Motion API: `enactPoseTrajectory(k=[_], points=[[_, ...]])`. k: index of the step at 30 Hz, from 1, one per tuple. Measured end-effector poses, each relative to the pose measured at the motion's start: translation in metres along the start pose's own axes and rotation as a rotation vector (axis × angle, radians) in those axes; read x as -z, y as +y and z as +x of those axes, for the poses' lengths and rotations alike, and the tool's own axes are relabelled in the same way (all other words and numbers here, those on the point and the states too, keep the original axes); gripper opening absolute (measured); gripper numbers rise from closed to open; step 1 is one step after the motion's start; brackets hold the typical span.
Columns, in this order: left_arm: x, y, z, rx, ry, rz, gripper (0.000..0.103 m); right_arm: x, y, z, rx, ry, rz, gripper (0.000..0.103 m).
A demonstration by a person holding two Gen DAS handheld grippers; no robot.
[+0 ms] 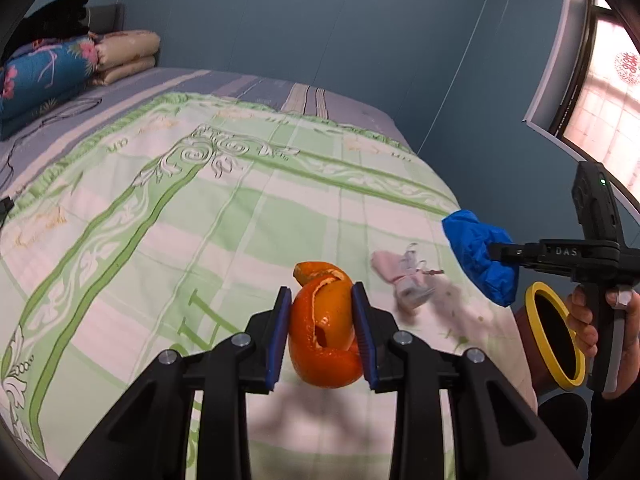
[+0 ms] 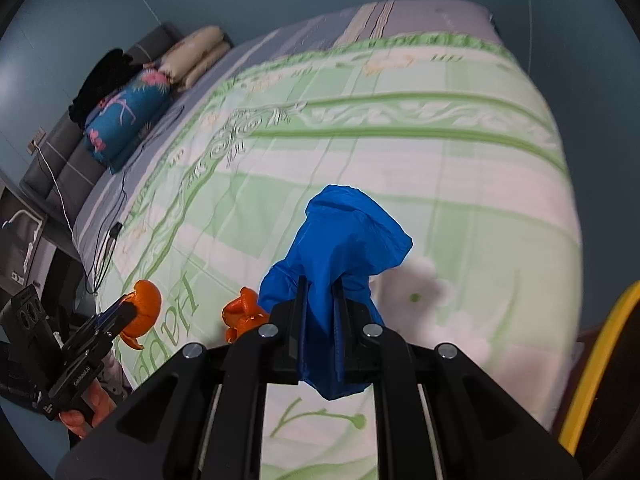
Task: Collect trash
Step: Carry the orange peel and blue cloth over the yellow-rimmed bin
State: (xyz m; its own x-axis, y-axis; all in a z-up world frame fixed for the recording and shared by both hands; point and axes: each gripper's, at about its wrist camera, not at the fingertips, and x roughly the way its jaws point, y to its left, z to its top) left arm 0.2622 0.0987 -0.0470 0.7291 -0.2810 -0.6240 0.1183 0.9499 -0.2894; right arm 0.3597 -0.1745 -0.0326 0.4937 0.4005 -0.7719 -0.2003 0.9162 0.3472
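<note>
My left gripper [image 1: 322, 336] is shut on a curled orange peel [image 1: 326, 336], held above the bed; it also shows in the right wrist view [image 2: 144, 308]. My right gripper [image 2: 322, 324] is shut on a crumpled blue plastic cover [image 2: 340, 248], seen from the side in the left wrist view [image 1: 480, 256]. A second piece of orange peel [image 2: 242, 312] lies on the quilt. A crumpled pink-white wrapper [image 1: 404, 276] lies on the quilt between the grippers. A bin with a yellow rim [image 1: 554, 336] stands beside the bed at the right.
The green and white quilt [image 1: 200, 220] covers the bed. Folded blankets and a floral pillow [image 1: 52, 68] lie at the head. Cables [image 2: 112, 236] trail over the bed's edge. A window [image 1: 604, 100] is at the right wall.
</note>
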Motion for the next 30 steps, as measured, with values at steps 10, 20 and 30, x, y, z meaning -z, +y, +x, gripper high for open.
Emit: enactPoseTrajectory(k=[10,20,30], points=[[-0.012,-0.048,-0.024,0.029,-0.05,0.037,0.029,0.013,-0.029,-0.075,-0.021,-0.122,0.027,0.01],[-0.019,-0.104,-0.041,0.081,-0.089,0.079,0.029,0.029,-0.052,-0.136,-0.026,-0.217,0.032,0.01],[-0.022,-0.158,-0.053,0.145,-0.113,0.134,0.029,0.048,-0.079,-0.183,-0.023,-0.294,0.058,0.01]])
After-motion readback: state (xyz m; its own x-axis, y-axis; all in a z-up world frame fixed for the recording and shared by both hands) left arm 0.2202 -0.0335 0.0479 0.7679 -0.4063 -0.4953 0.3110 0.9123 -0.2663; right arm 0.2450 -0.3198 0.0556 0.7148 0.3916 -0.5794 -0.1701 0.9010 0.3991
